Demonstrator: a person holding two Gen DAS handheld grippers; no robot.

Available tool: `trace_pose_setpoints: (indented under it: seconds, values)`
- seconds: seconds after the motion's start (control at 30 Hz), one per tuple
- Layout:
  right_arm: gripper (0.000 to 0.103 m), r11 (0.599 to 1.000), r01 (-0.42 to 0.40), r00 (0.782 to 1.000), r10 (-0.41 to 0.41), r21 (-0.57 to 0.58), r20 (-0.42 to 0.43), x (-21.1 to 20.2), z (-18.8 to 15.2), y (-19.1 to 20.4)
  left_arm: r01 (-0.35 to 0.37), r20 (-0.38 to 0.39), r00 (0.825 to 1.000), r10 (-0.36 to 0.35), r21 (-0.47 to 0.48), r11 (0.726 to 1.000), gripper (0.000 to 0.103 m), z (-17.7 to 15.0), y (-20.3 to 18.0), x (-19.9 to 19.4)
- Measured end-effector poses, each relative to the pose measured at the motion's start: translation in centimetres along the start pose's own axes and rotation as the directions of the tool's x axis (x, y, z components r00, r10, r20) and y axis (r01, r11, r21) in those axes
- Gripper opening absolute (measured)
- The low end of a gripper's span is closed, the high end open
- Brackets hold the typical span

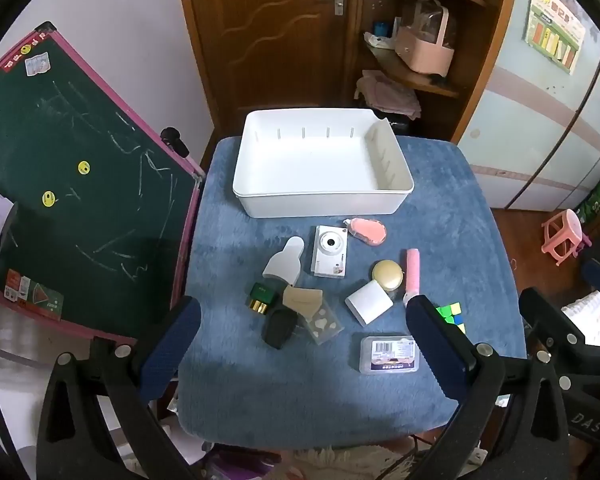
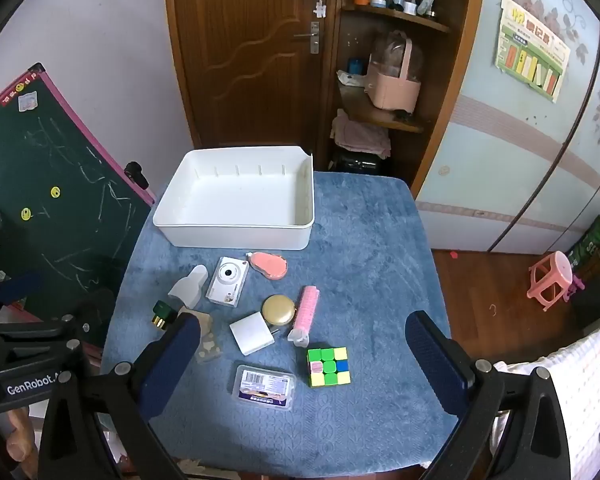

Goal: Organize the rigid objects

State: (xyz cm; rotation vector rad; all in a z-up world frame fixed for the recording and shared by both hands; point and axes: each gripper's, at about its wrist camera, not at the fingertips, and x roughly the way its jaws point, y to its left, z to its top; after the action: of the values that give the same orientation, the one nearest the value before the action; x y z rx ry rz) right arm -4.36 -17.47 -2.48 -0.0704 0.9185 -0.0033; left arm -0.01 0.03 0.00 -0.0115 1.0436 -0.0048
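A white bin (image 1: 320, 204) (image 2: 236, 236) stands empty at the far side of the blue cloth-covered table (image 1: 440, 208) (image 2: 372, 240). In front of it lie several small objects: a white camera (image 1: 330, 252) (image 2: 227, 280), a pink case (image 1: 370, 231) (image 2: 270, 265), a gold round tin (image 1: 387, 275) (image 2: 278, 310), a white box (image 1: 369, 302) (image 2: 252, 333), a puzzle cube (image 2: 328, 366), a clear labelled box (image 1: 390, 354) (image 2: 265, 387) and a green bottle (image 1: 262, 298) (image 2: 163, 314). My left gripper (image 1: 304, 328) and right gripper (image 2: 304, 340) both hover open above the near objects, holding nothing.
A green chalkboard (image 1: 72, 184) (image 2: 44, 208) leans at the table's left. A wooden door (image 1: 268, 32) and shelves (image 2: 384, 80) stand behind. A pink stool (image 2: 552, 280) sits on the floor at the right, next to a wardrobe (image 2: 520, 140).
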Motion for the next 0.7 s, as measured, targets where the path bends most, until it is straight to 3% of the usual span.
trace_pose_setpoints:
  seconds: [0.7]
  values:
    - [0.103, 1.000, 0.003, 1.000, -0.003, -0.006, 0.001, -0.2, -0.1, 0.3, -0.022, -0.006, 1.000, 0.022, 0.007, 1.000, 0.102, -0.5, 0.9, -0.1]
